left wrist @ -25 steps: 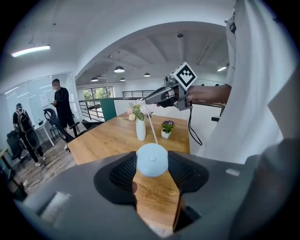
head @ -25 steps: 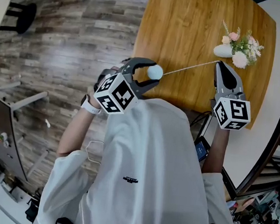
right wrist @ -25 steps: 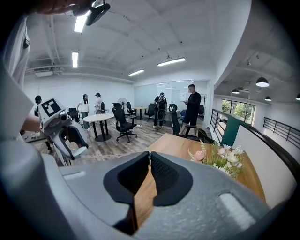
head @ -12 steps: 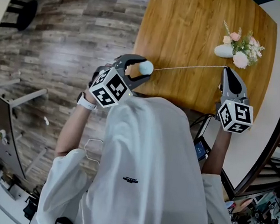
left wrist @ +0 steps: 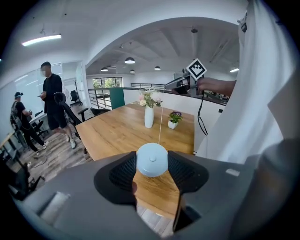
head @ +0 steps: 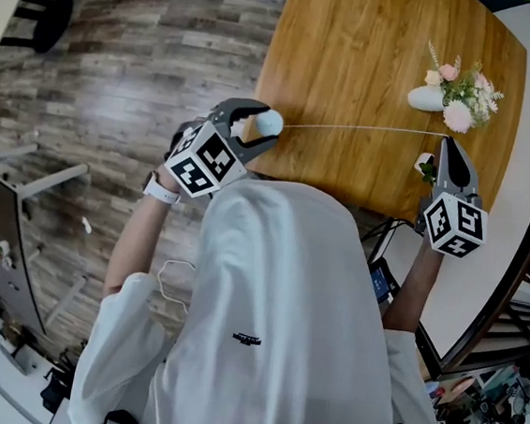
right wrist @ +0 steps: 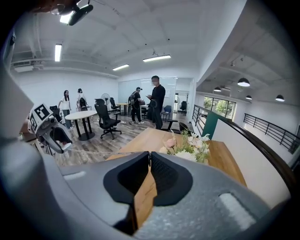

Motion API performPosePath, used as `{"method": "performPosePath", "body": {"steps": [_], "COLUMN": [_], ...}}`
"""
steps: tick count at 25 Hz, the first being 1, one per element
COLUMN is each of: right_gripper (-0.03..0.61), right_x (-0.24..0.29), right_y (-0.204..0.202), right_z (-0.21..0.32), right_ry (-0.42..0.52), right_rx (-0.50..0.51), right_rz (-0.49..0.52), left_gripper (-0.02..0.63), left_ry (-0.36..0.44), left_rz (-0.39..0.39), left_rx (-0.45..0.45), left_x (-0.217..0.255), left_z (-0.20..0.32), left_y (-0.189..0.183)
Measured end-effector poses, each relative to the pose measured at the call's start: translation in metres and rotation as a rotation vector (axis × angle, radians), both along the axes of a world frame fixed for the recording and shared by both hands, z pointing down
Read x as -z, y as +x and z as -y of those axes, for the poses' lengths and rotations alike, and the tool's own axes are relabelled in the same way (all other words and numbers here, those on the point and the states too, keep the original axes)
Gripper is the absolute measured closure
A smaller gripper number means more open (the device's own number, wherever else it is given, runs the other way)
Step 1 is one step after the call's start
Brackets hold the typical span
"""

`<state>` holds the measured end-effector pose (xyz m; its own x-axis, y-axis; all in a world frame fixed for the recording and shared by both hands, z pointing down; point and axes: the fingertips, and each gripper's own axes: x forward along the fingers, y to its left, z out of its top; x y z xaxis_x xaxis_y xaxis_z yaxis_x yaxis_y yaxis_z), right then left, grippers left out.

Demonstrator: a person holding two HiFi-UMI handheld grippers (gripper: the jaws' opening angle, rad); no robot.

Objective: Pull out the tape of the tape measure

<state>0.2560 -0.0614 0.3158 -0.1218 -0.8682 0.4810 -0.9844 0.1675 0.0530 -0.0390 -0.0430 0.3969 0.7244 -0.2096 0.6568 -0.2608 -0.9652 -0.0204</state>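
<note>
The tape measure (head: 271,122), a round pale-blue case, is sitting between the fingers of the left gripper (head: 258,121). These fingers are clamping it from both sides. The case is hanging in the air over the near left edge of the bench (head: 358,47), not resting on it.

The tape (head: 359,128) is running out of the case as a thin, taut line above the near part of the bench. It is ending at the right gripper (head: 450,151), whose fingers are pinching together on the free end. That gripper is hovering just beside a small potted plant (head: 426,167) and near the flower vase (head: 428,97).

Step in hand, as judged: extraction is under way, with a long span already drawn out.

The next move is calling for a firm hold on the case. The two grippers should be separating further along the tape's own line, so that the thin end is not slipping free. The right gripper should also be staying clear of the plant and vase.
</note>
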Motion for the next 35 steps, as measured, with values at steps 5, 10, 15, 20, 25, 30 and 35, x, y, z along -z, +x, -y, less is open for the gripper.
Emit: {"method": "performPosePath", "body": {"steps": [5,10,15,20,25,30,35], "right_gripper": [0.558,0.558,0.558,0.558,0.558,0.558,0.558], "right_x": [-0.004,-0.006,-0.010,-0.017,-0.016,-0.018,-0.024], "right_y": [0.007,0.009,-0.006,-0.030,-0.032,-0.034,-0.044], "right_z": [-0.004,-0.009,-0.012,-0.014,-0.013,-0.015,-0.020], "right_ry": [-0.013,-0.013,-0.014,-0.029,-0.023,-0.022,-0.031], "right_rx": [-0.019,-0.041,-0.005,0.046,0.040,0.045,0.056], "right_rz": [0.005,0.024,0.060,0.071,0.084,0.098,0.113], "left_gripper": [0.380,0.380,0.380,0.380,0.380,0.380,0.379], "left_ry": [-0.008,-0.006,0.005,0.017,0.023,0.025,0.015], "left_rz": [-0.002,0.016,-0.003,-0.021,-0.012,-0.018,-0.040], "left_rx": [-0.005,0.004,0.006,0.000,0.001,0.018,0.032], "left_x": [-0.002,-0.003,0.000,0.006,0.006,0.007,0.009], "left_z": [-0.001,-0.001,0.000,0.002,0.003,0.004,0.004], "left_y": [0.002,0.001,0.007,0.017,0.017,0.017,0.021]}}
